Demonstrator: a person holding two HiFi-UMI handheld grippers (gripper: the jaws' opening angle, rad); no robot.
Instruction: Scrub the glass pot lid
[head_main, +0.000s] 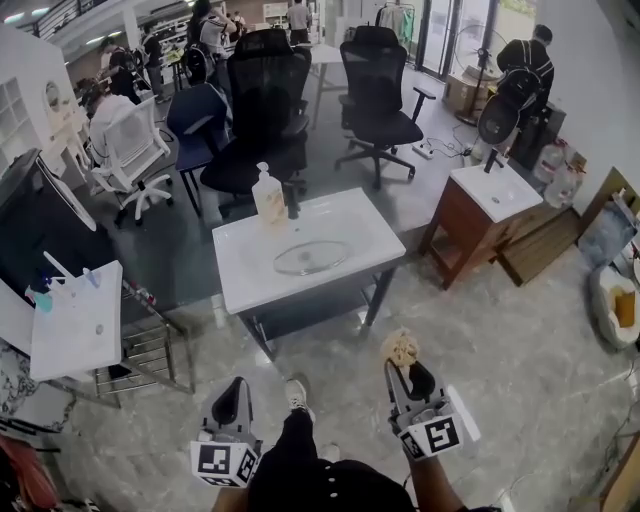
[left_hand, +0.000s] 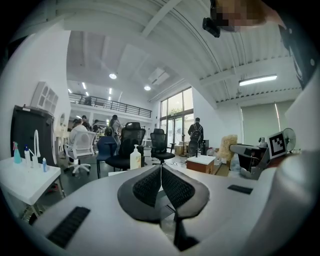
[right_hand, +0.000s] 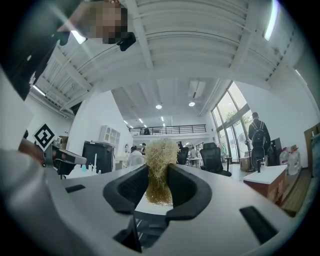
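I see the glass lid (head_main: 311, 258) lying flat in the white sink (head_main: 240, 272) ahead, its oval running left to right. My right gripper (right_hand: 159, 186) is clamped on a fibrous scrubber (right_hand: 160, 155), which stands upright past the tips. My left gripper (left_hand: 161, 172) is closed and empty.

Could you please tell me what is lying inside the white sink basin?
A glass pot lid lies in the sink basin. Anything beneath it, like a drain, cannot be made out.

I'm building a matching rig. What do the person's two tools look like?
Both the left tool and right tool have light grey bodies, black textured pads and a white cube with black square markers. The person wears dark clothes.
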